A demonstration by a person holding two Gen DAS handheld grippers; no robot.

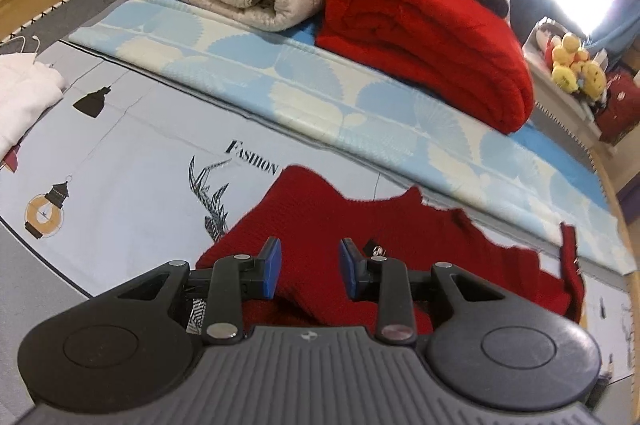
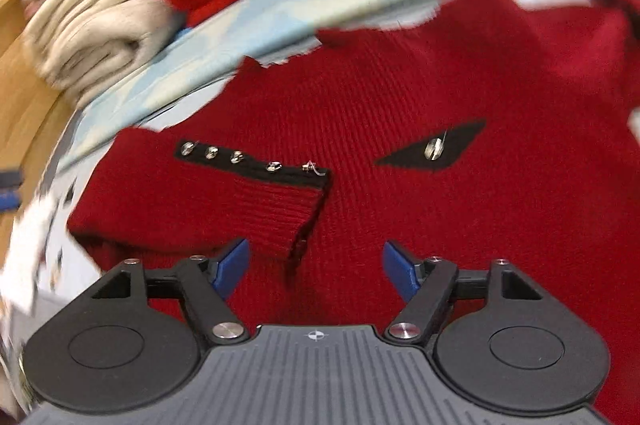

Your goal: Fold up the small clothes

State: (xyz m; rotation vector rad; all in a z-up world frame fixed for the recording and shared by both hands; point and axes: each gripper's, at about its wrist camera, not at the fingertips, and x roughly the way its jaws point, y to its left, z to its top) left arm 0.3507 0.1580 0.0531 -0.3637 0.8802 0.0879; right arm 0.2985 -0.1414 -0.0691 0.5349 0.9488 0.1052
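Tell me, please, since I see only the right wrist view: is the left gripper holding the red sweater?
Observer: No. The left gripper hovers over the sweater with its jaws apart, and the pads are not pressing on the cloth.
Operator: Thank you. Is any other garment lying nearby?
Observer: Yes. A white garment lies at the far left of the left wrist view, well apart from the sweater.
Operator: And what lies under the sweater on that side?
Observer: A pale printed sheet, with the word "Fashion" just beyond the sweater's edge.
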